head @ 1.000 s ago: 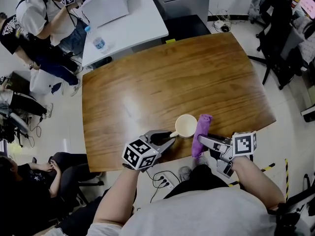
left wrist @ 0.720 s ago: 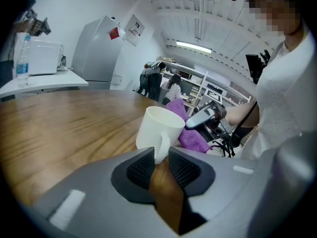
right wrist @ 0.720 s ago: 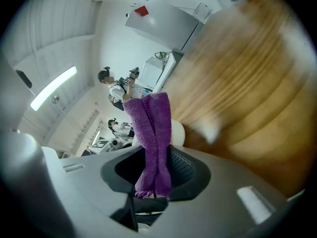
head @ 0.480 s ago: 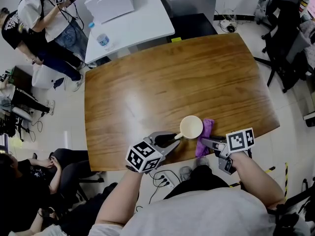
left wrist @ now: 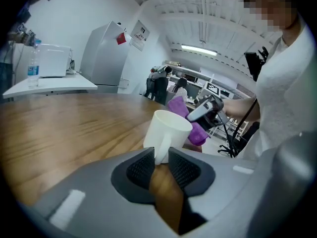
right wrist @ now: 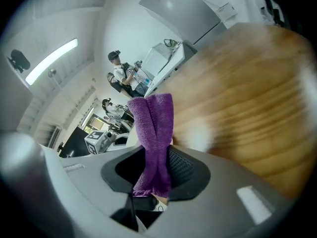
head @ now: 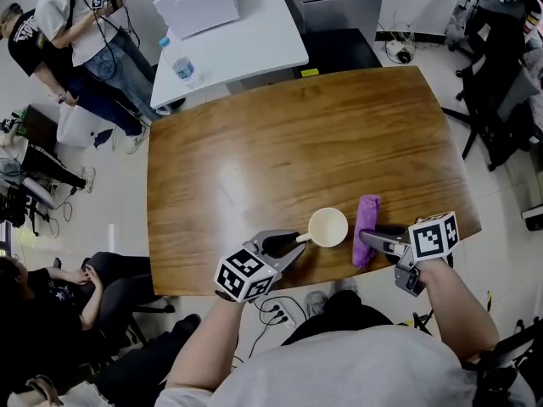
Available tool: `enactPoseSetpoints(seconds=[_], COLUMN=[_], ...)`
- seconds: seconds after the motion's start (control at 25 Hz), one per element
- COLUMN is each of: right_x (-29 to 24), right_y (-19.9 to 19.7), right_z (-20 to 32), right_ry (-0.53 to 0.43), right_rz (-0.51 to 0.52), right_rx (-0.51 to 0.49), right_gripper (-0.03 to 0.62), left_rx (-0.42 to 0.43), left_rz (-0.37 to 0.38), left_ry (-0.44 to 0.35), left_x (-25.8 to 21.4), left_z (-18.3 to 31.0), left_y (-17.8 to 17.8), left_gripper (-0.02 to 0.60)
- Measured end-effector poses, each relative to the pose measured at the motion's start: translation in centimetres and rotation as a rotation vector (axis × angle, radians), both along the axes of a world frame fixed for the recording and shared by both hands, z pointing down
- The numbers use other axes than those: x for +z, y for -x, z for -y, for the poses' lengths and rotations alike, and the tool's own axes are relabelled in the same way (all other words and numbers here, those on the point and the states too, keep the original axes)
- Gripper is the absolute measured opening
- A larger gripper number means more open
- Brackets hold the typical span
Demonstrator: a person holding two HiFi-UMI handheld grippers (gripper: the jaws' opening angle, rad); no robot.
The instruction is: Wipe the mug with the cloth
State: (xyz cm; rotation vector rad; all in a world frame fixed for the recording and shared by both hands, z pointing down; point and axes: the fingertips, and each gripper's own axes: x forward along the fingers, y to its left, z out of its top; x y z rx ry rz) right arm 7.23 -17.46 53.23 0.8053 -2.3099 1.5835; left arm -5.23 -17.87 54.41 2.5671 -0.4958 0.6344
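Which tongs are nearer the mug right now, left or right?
Left. The left tongs are clamped on the handle of the mug; the right tongs hold the purple cloth just to the mug's right, apart from it.

the right gripper (right wrist: 157, 168) clamps a folded purple cloth (right wrist: 154, 123), which stands up from its jaws, with the blurred wooden table (right wrist: 247, 98) just beyond.

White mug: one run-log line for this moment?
left gripper: shut on handle of white mug | right gripper: shut on purple terry cloth | cloth-mug: apart | mug: upright
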Motion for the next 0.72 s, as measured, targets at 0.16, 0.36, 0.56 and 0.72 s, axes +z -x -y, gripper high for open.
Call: enactPoseSetpoints(seconds=[0.16,0.36,0.56,0.72], right_x=[-2.1,-2.8,-0.1,2.9], right_y=[0.0,2.4,3.0,3.0], right_z=[2.6,3.7,4.1,4.5], right_ry=[-0.061,-0.092,-0.039,-0.001], right_rz=[0.014,0.046,0.011,-0.085], right_rx=[-0.034,-0.137,-0.211,-0.261], right_gripper=[0.13,0.13,0.129,0.129], left_rx=[-0.024,-0.05,-0.074,-0.088], left_rz=[0.01,0.025,0.014,0.004], left_ry=[-0.011,-0.012,0.0,0.002], left_x=[0.1,0.0,-0.1,-0.1], left_z=[0.8,1.6,2.1,2.4], left_y=[0.3,0.8,0.9,0.8], left_gripper=[0.077,0.075,0.075,0.077])
